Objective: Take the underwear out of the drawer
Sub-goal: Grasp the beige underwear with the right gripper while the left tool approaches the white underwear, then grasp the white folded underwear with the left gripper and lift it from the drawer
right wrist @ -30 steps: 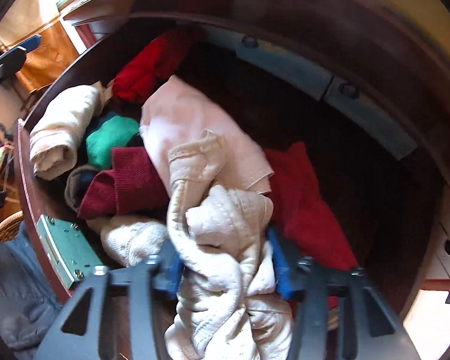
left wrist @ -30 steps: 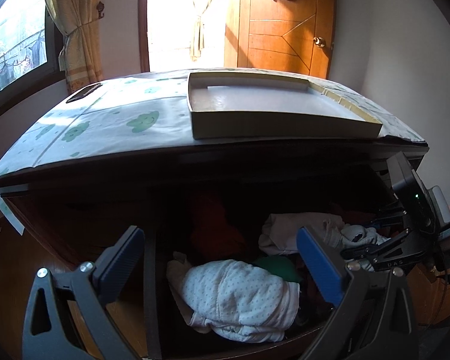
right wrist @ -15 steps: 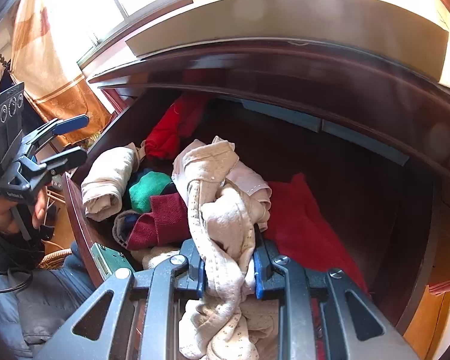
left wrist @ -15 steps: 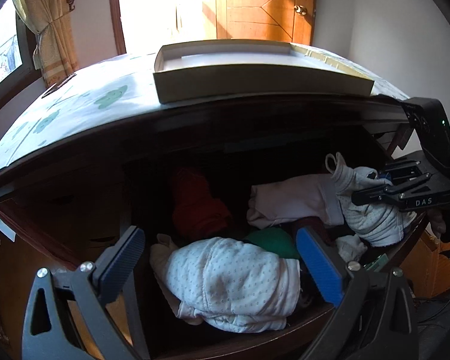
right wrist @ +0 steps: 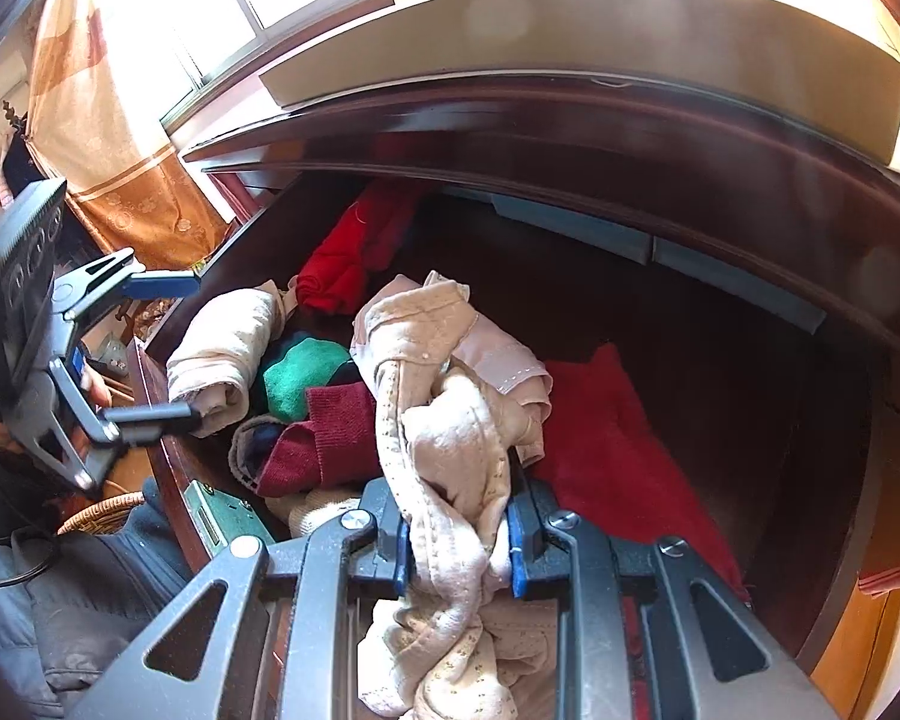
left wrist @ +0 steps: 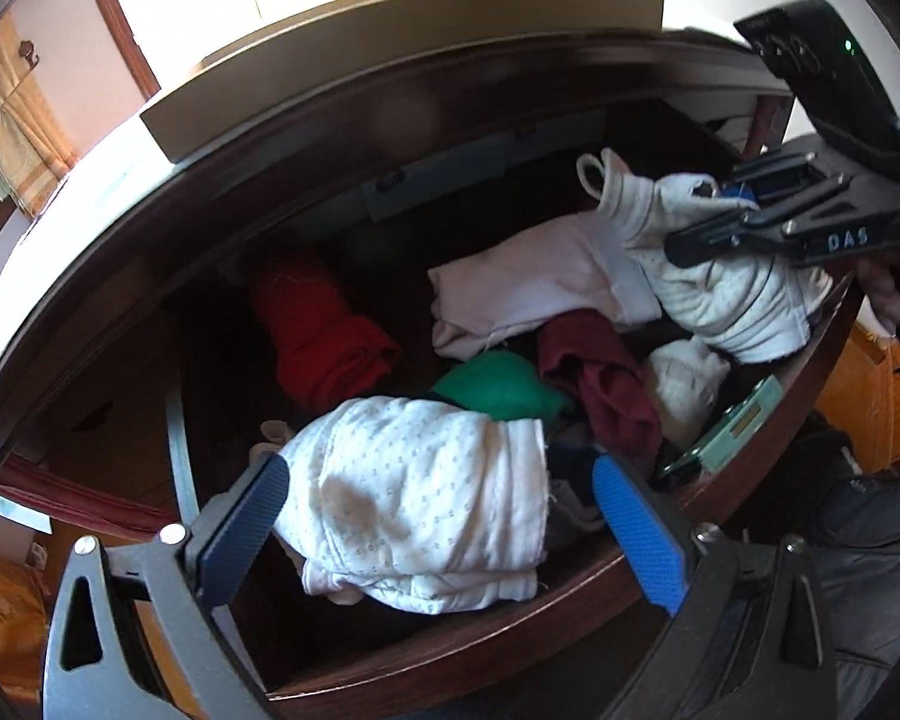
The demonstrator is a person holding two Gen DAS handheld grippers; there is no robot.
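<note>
The right gripper [right wrist: 459,546] is pinching a cream, dotted piece of underwear [right wrist: 450,462] between its blue fingers [right wrist: 517,546], having just closed in on it. The cloth is bunching into a twisted rope, rising above the fingers and hanging below them, lifted over the front of the open drawer [left wrist: 474,642]. In the left wrist view it is showing as a white quilted wad [left wrist: 720,294] at the drawer's right corner.

The left gripper [left wrist: 438,534] is holding its fingers [left wrist: 636,534] wide apart, hovering over a white dotted bundle [left wrist: 414,504] near the drawer front, gripping nothing.

Around them inside the drawer are lying a pale pink folded garment [left wrist: 528,288], a maroon piece [left wrist: 600,378], a green piece [left wrist: 498,387] and a red roll [left wrist: 324,330]. A shallow tray [right wrist: 570,42] is sitting on the cabinet top.
</note>
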